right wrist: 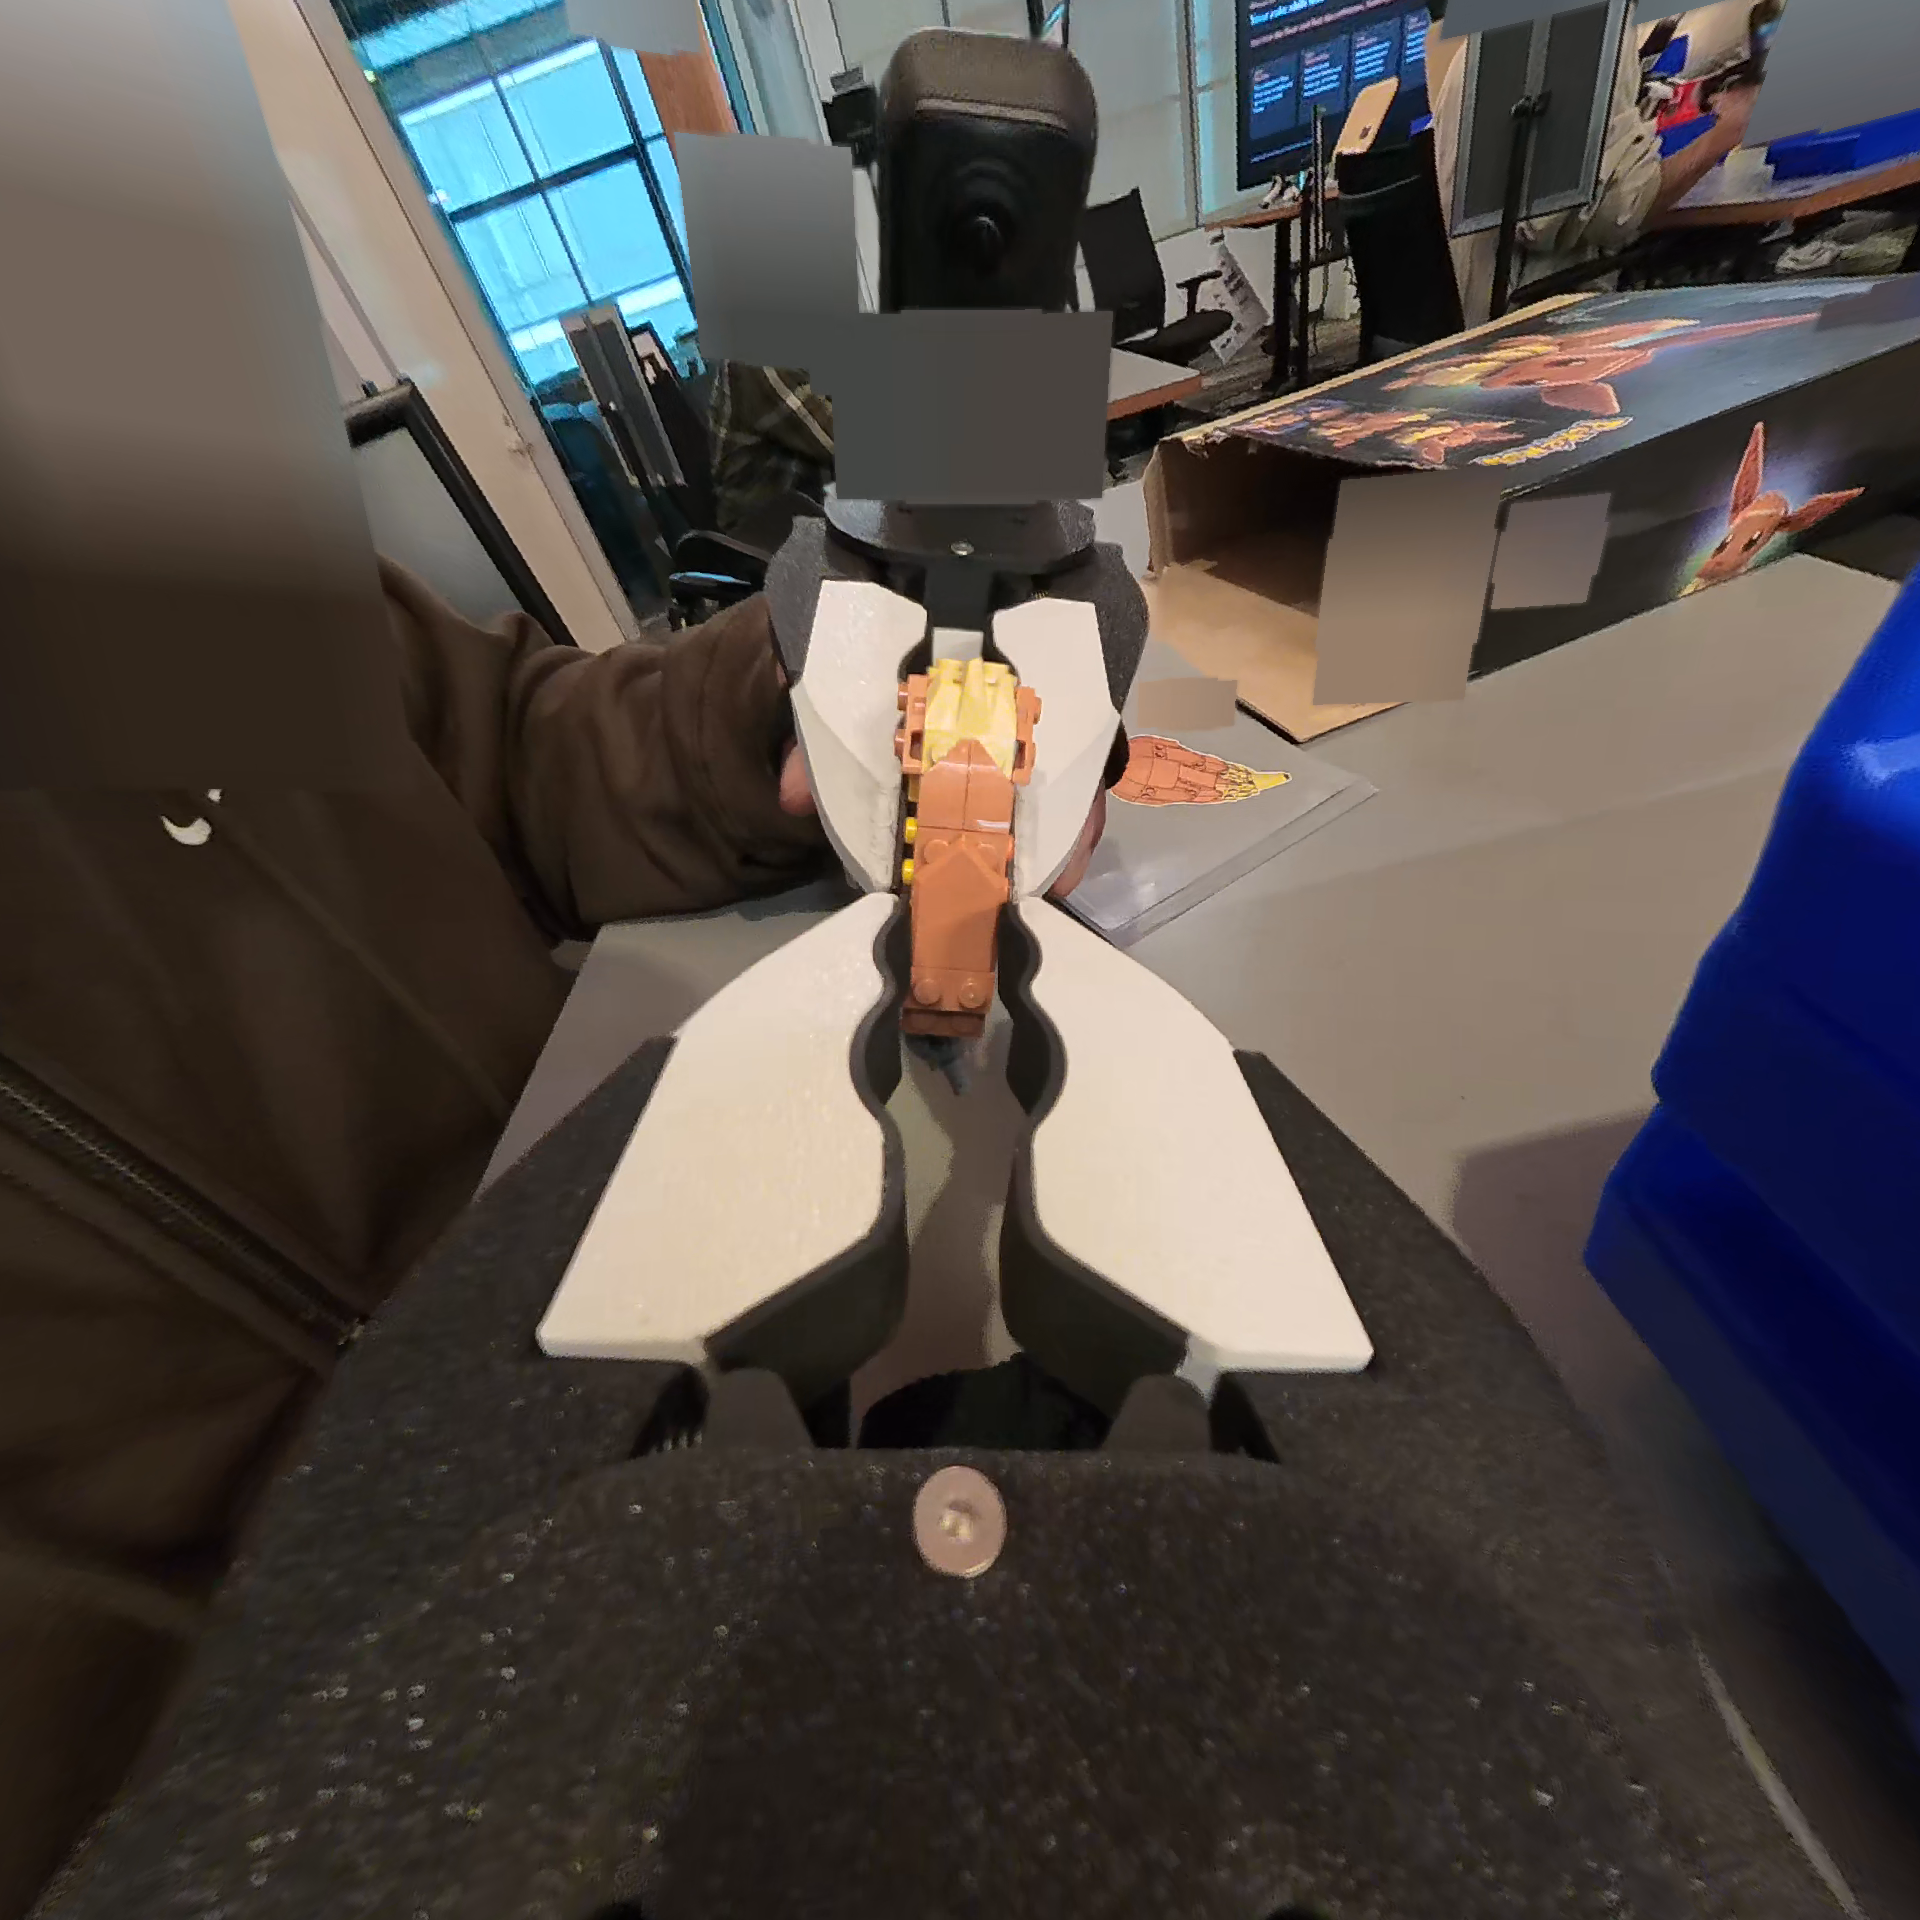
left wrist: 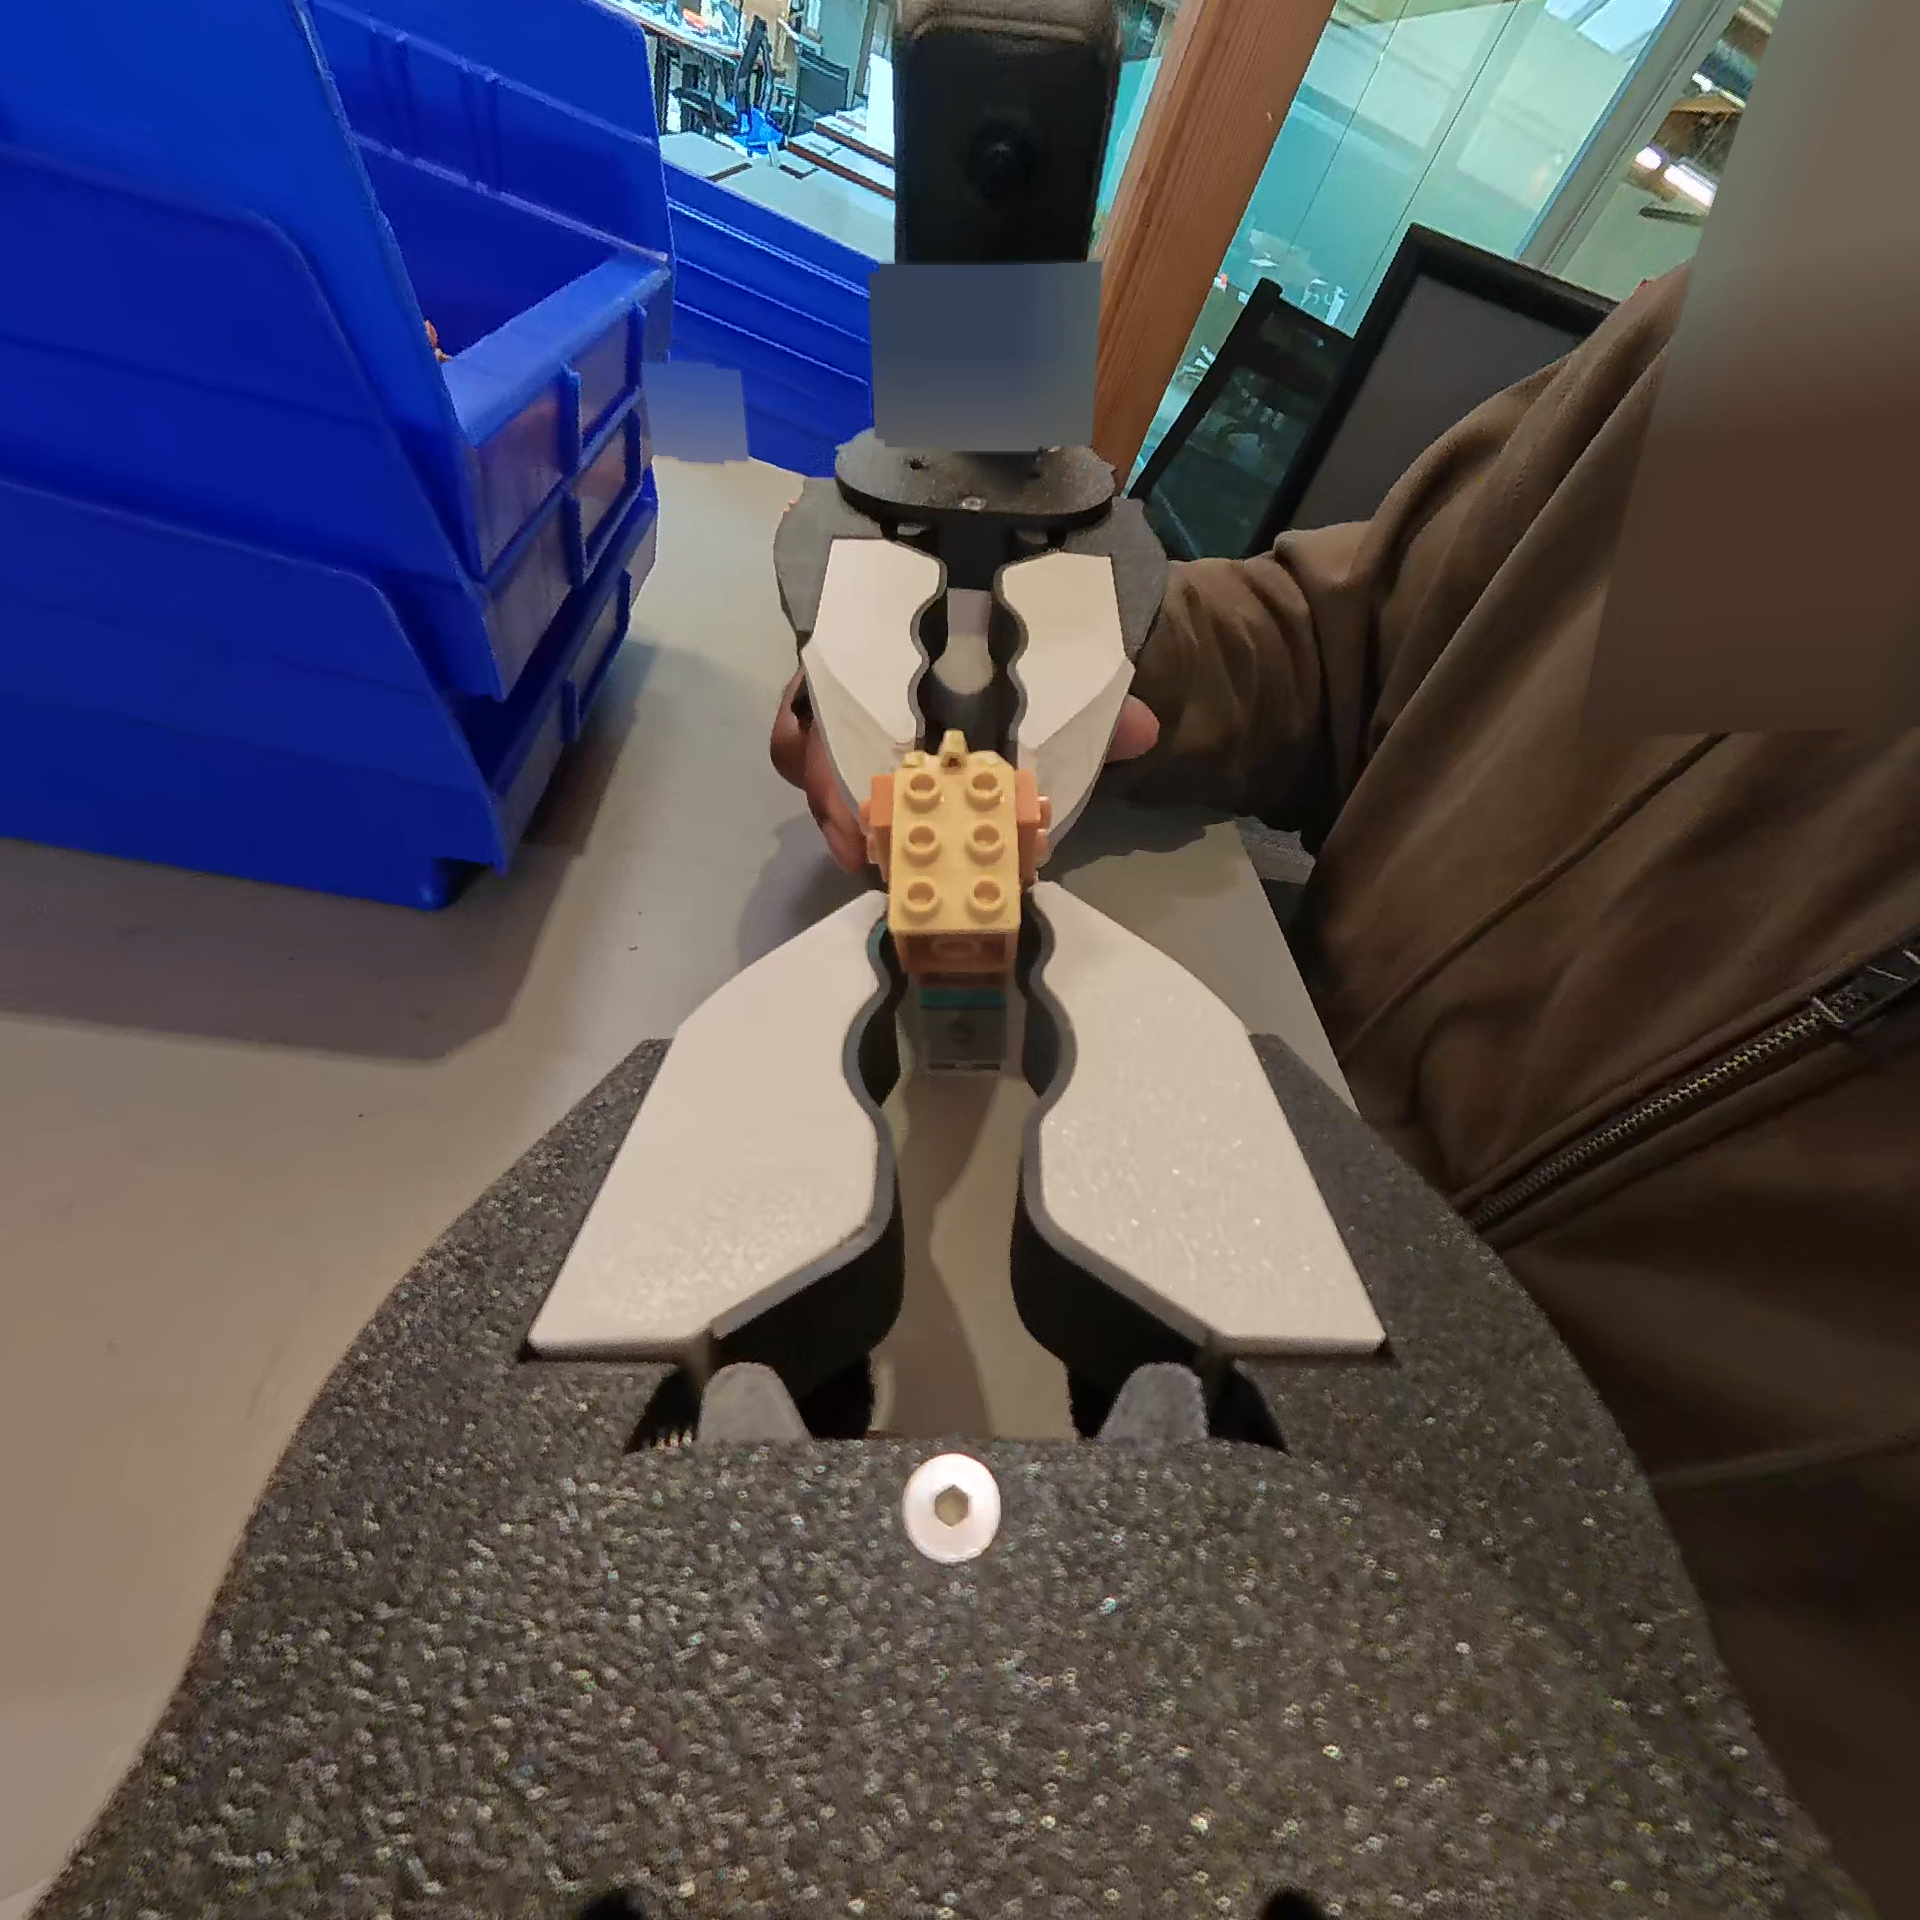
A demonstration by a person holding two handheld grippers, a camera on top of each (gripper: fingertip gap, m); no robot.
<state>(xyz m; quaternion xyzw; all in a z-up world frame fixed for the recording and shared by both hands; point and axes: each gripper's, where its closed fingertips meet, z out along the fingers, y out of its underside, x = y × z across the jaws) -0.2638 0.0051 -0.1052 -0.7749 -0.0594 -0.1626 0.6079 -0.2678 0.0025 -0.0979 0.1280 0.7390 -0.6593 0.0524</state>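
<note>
A small brick build (left wrist: pixel 951 842) of brown and tan pieces, with a tan studded plate on top, hangs above the grey table (left wrist: pixel 312 1091) between the two grippers, which face each other tip to tip. My left gripper (left wrist: pixel 961 920) is shut on its near end. My right gripper (left wrist: pixel 956 805) faces it from beyond and grips the far end. In the right wrist view my right gripper (right wrist: pixel 951 920) is shut on the brown part of the build (right wrist: pixel 951 935). The left gripper (right wrist: pixel 951 857) opposite grips the yellow end.
Stacked blue bins (left wrist: pixel 312 468) stand at the left; one also shows in the right wrist view (right wrist: pixel 1787 1039). An open printed cardboard box (right wrist: pixel 1455 468) and a picture sheet (right wrist: pixel 1195 779) lie on the table. A person's brown jacket (left wrist: pixel 1558 831) is close by the table edge. The tips of both grippers are at nearly the same place.
</note>
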